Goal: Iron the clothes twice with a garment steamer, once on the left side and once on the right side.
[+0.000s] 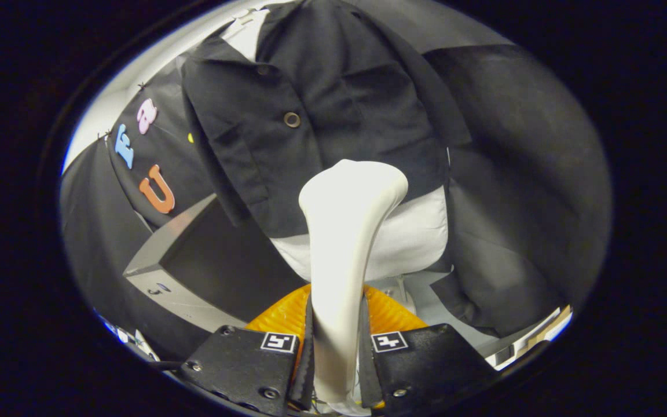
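Both fingers of the gripper [338,347] clamp the garment steamer [345,243] by its handle, its long axis running straight ahead and its head reaching the lower front of the hanging black shirt [322,116].

A recording booth, not a home: black cloth wall [519,174], a dark jacket [333,104] on a white dress form [414,237].
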`<act>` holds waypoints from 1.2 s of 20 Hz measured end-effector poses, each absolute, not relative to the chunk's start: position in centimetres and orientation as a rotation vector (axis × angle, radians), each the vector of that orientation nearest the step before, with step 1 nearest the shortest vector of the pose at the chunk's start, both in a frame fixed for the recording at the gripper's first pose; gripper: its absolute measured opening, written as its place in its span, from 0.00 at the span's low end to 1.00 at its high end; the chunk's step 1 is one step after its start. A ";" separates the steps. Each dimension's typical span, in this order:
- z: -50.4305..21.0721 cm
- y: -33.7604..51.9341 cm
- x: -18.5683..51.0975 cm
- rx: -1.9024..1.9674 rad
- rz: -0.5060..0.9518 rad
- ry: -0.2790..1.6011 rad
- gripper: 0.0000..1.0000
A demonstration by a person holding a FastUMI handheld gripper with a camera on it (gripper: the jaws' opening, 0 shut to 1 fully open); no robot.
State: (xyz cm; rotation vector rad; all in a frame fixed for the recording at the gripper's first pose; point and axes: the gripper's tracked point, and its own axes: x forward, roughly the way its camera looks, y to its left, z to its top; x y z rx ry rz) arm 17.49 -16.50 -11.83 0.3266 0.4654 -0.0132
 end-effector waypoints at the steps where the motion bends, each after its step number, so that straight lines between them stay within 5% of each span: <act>1: -11.1 -15.2 16.5 0.327 -0.014 0.450 0.34; 12: -2.5 -1.8 2.8 0.271 -0.010 0.199 0.34; 24: -2.3 3.2 -4.2 0.128 0.138 0.220 0.34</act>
